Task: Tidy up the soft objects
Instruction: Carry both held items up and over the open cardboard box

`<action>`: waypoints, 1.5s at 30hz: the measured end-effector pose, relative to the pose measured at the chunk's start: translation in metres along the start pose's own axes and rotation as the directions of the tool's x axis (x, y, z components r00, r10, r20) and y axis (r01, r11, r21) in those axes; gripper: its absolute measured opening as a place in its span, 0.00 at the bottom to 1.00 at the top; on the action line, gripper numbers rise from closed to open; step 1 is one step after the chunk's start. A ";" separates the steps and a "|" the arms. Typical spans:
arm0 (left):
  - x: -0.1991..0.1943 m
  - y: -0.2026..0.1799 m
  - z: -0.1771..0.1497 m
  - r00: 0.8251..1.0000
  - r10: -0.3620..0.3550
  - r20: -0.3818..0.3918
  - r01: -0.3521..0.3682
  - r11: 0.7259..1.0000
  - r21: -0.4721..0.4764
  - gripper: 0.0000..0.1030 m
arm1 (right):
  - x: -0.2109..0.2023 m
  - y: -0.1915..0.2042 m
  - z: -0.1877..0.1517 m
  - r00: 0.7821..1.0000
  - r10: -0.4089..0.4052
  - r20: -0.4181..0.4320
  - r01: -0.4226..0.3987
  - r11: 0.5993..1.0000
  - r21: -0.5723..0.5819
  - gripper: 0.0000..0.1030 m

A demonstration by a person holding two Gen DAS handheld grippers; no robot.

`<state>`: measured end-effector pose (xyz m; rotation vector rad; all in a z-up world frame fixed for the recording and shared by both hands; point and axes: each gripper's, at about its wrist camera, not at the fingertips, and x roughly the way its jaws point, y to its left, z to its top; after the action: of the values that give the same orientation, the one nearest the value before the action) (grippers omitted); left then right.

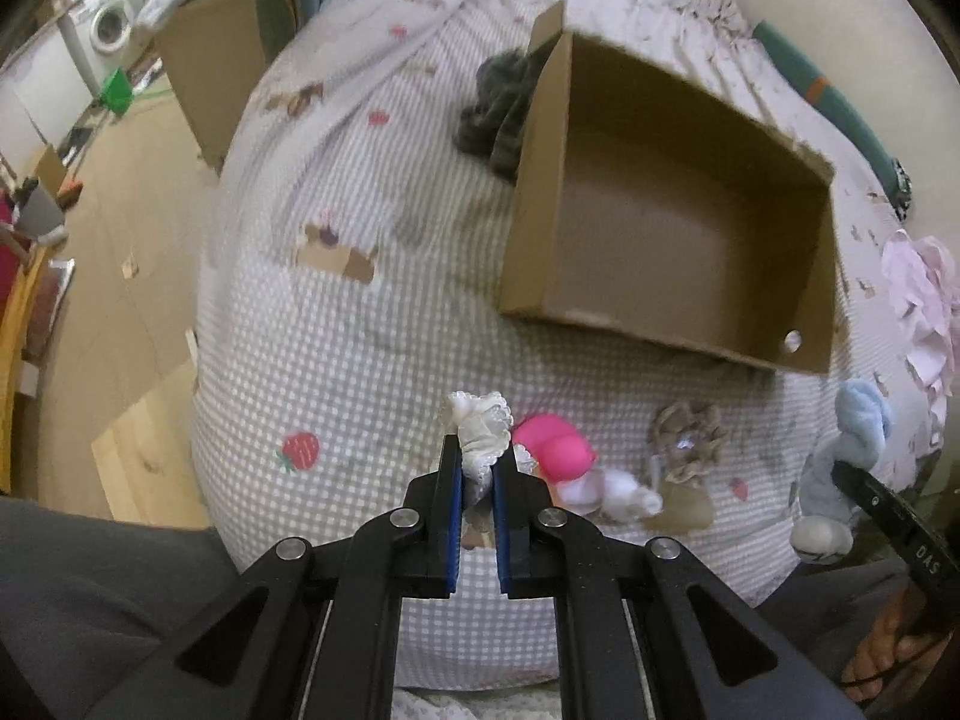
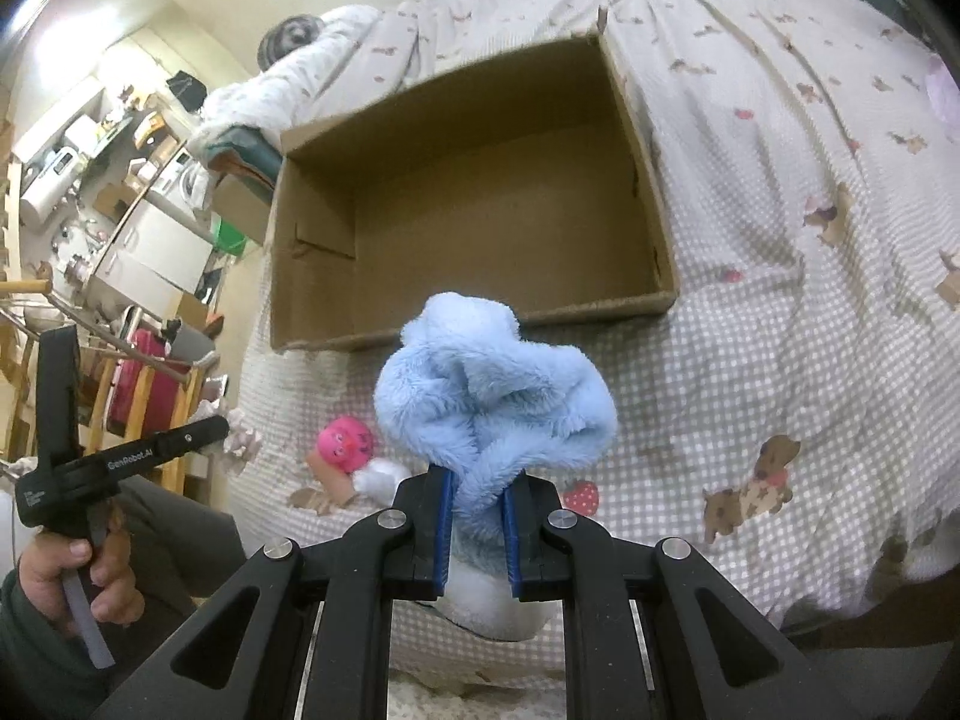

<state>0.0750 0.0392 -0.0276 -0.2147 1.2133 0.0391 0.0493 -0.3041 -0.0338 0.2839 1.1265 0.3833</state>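
On the bed [image 1: 336, 324], at its near edge, the left tongs [image 1: 477, 474] are pinched nearly shut on a small white frilly cloth [image 1: 480, 426], whose ruffled top stands above the blue pads while a little of it hangs between them; it appears clear of the checked cover. Just to its right on the cover lie a pink soft toy [image 1: 555, 447], a white puff [image 1: 624, 495] and a beige scrunchie [image 1: 690, 432], none of them held. The open cardboard box [image 1: 816, 276] sits farther in on the bed, ahead and to the right of the left tongs, its long axis slanting from upper left to lower right in that view, its inside bare as far as can be seen. The right tongs [image 2: 477, 498] are clamped on a fluffy light blue cloth [image 2: 492, 384], which bunches up above the pads with a white part below them. From the right wrist view the box [image 2: 660, 228] lies straight ahead, its near wall just beyond the blue cloth, so the right hand looks the nearer to the opening; the left would have to carry its piece forward and rightward over the near wall.
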 end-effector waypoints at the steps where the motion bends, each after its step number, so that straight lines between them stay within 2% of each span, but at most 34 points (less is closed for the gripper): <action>1: -0.006 -0.005 0.003 1.000 0.001 0.017 -0.001 1.000 0.009 0.08 | -0.004 0.000 0.001 1.000 0.001 0.009 -0.001 1.000 0.004 0.15; 9: -0.047 -0.028 0.039 0.993 -0.021 0.119 0.013 0.997 0.074 0.08 | -0.042 0.003 0.015 0.996 0.012 0.090 -0.013 1.000 0.014 0.15; 19: -0.060 -0.074 0.085 0.981 -0.054 0.187 0.024 0.988 0.155 0.08 | -0.056 0.018 0.068 0.987 0.006 0.160 -0.003 1.000 -0.019 0.15; 28: -0.035 -0.098 0.116 0.980 -0.047 0.196 0.007 0.980 0.198 0.08 | -0.034 0.021 0.111 0.981 0.011 0.194 -0.007 1.000 -0.018 0.15; 36: 0.001 -0.107 0.140 0.983 -0.026 0.179 -0.011 0.979 0.203 0.08 | 0.011 0.010 0.133 0.987 -0.002 0.162 -0.002 1.000 0.029 0.15; 45: 0.048 -0.111 0.148 0.989 -0.017 0.144 -0.013 0.978 0.208 0.08 | 0.058 0.003 0.144 0.994 -0.025 0.109 0.022 0.999 0.023 0.15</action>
<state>0.2445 -0.0458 -0.0078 -0.0285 1.0635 -0.0731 0.2027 -0.2801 -0.0215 0.3067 1.0262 0.3312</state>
